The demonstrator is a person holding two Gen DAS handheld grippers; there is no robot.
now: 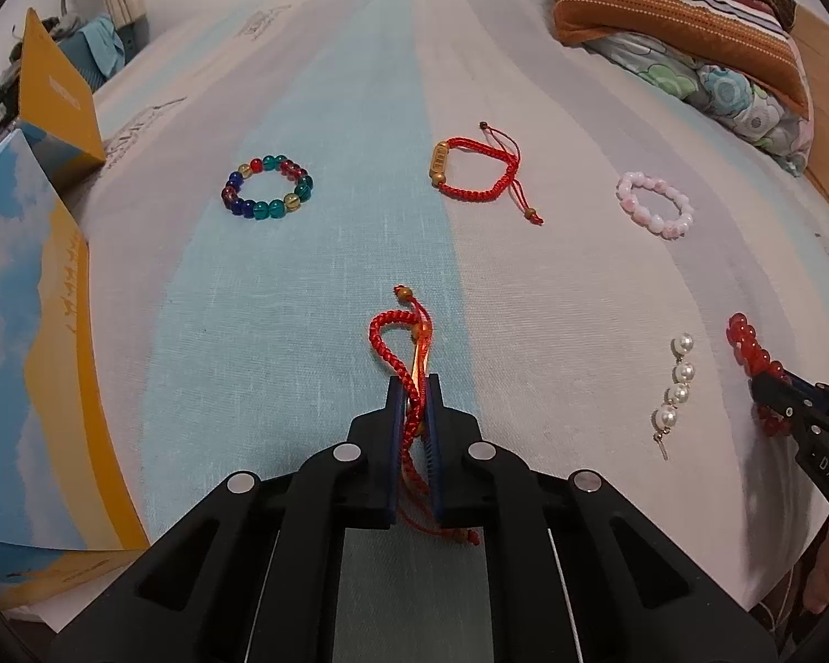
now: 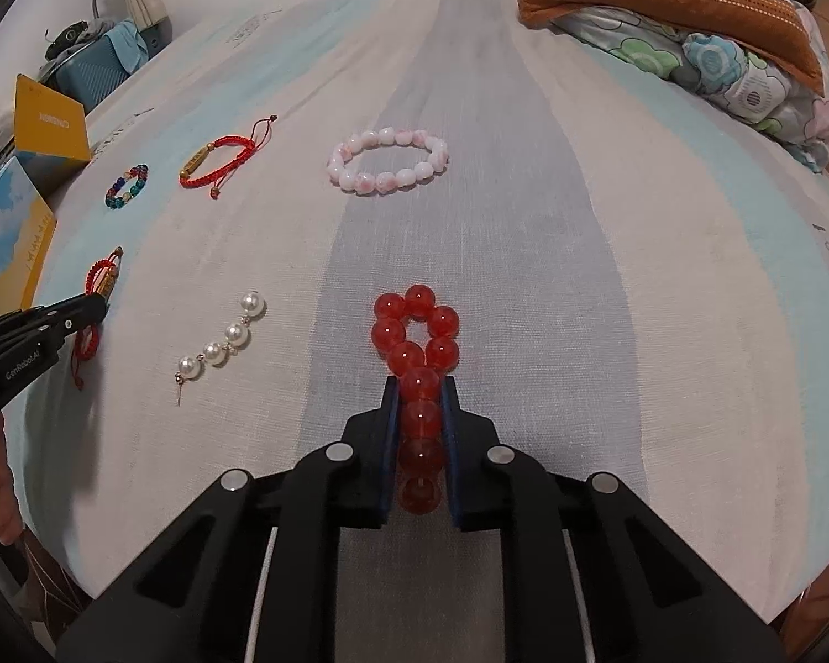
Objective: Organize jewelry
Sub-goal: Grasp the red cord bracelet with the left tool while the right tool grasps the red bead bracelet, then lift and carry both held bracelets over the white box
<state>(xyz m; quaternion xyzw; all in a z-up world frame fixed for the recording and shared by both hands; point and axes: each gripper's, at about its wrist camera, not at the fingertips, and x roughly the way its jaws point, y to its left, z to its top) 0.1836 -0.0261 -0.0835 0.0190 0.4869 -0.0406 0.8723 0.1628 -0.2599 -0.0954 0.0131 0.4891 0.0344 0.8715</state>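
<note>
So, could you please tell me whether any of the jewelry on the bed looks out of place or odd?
The pearl strand stands out: it lies open in a straight line with a bare pin at one end, while the other loose pieces are closed loops. The two bracelets squashed flat are simply clamped in the left gripper and right gripper.

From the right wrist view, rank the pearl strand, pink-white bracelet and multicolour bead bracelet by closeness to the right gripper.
1. Pearl strand: just left of the right gripper.
2. Pink-white bracelet: straight ahead, farther up the bed.
3. Multicolour bead bracelet: far left, near the yellow box.
</note>
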